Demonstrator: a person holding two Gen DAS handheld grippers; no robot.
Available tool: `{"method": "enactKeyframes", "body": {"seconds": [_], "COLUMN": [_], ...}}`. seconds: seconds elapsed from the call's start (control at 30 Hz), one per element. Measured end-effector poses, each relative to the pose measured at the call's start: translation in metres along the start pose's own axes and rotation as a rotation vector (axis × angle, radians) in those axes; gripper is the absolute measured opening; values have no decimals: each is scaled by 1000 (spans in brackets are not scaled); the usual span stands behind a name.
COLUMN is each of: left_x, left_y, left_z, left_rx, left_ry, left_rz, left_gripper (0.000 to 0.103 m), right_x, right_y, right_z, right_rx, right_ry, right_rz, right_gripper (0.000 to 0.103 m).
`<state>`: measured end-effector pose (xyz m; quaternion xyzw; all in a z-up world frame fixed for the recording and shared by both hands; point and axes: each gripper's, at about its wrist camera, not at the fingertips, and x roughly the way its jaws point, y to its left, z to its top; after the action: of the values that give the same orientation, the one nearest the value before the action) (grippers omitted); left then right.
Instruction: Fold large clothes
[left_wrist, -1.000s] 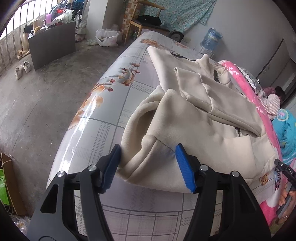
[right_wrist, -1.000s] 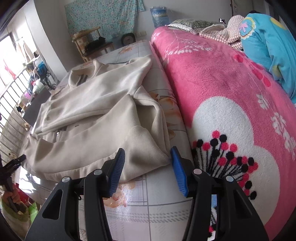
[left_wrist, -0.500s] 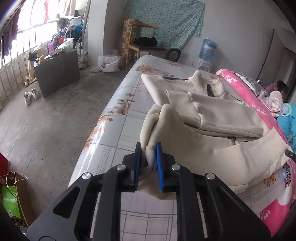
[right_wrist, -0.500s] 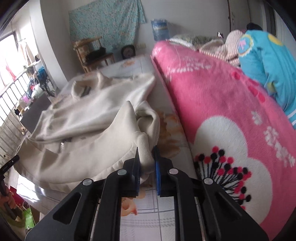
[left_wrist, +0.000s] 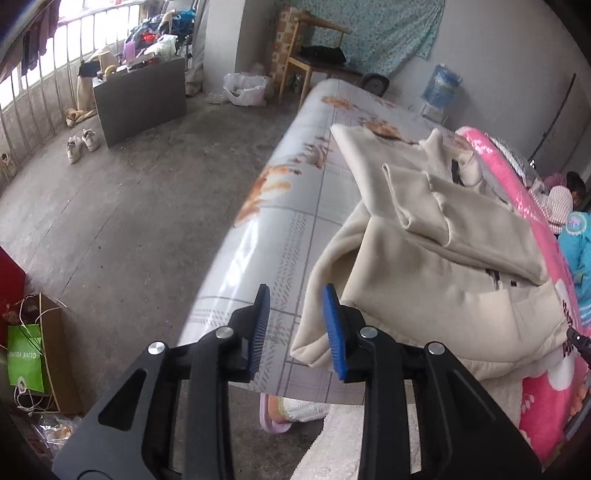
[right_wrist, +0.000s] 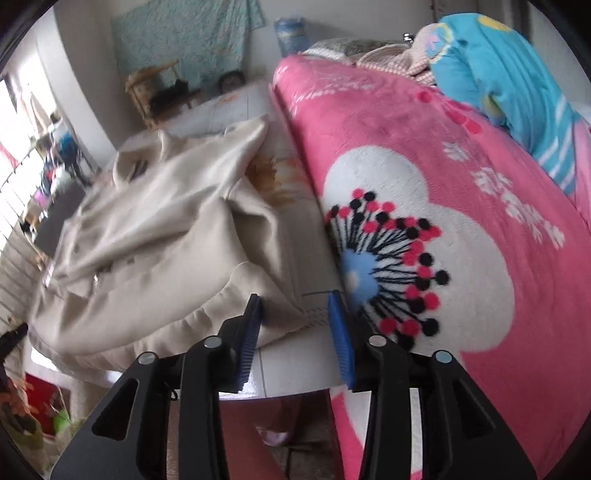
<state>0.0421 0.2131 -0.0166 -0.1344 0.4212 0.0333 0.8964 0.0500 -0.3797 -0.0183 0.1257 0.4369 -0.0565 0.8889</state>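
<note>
A: What are the left tongs (left_wrist: 295, 325) doing?

B: Their jaws are opening. The near corner of the cream jacket (left_wrist: 436, 280) is sitting between the blue pads, close against one of them, but the pads are not pinching it.

A: And the right tongs (right_wrist: 295, 332)?

B: Opening too, with the other near corner lying between the pads, close to the inner one and unclamped. That view is blurring, so I cannot tell if the cloth is touching.

A: Where is the jacket itself?

B: It is lying on the bed (left_wrist: 280, 206), on the glossy flowered cover, with its hem toward the bed's near edge and its collar toward the far end. Both sleeves are lying folded in across its front.

A: Why there?

B: I am guessing the smooth cover is giving a flat place to fold. The pink blanket (right_wrist: 424, 177) is bunching just beside the jacket on the bed's inner side, so the garment is keeping to the bare strip.

A: And the stage?

B: The bottom-up fold is not made yet.
</note>
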Motion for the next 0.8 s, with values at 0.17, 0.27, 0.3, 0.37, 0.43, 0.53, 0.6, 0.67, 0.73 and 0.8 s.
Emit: {"method": "enactKeyframes", "body": {"seconds": [0.17,0.27,0.3,0.37,0.43,0.53,0.6,0.67,0.73,0.8], "left_x": [-10,8,17,36,52,58,57,52,50,47], "left_y": [-36,-84,-100,-129,-151,-170,-175,-177,-178,-179], "left_z": [5,-6,-11,-24,-35,-45,-50,-52,-53,-53], "left_rx": [81,175,205,273,344,436,469,499,521,523], "left_ry": [-11,56,84,139,150,100,77,59,41,29], "left_rz": [-169,-269,-281,-272,-212,-119,-87,-80,-59,-56], "left_gripper": [41,47,47,47,47,46,37,21,4,2], "right_x": [-15,-3,6,21,37,63,75,75,74,71], "right_y": [23,57,68,84,95,98,100,108,109,111], "right_z": [9,12,11,7,6,11,11,10,10,10], "right_rx": [-74,-171,-200,-248,-284,-293,-311,-354,-354,-355], "right_ry": [-52,-24,-6,25,43,76,94,89,89,80], "right_rz": [3,95,111,94,51,10,-12,-14,-20,-20], "right_gripper": [47,55,55,55,55,52,42,18,6,4]}}
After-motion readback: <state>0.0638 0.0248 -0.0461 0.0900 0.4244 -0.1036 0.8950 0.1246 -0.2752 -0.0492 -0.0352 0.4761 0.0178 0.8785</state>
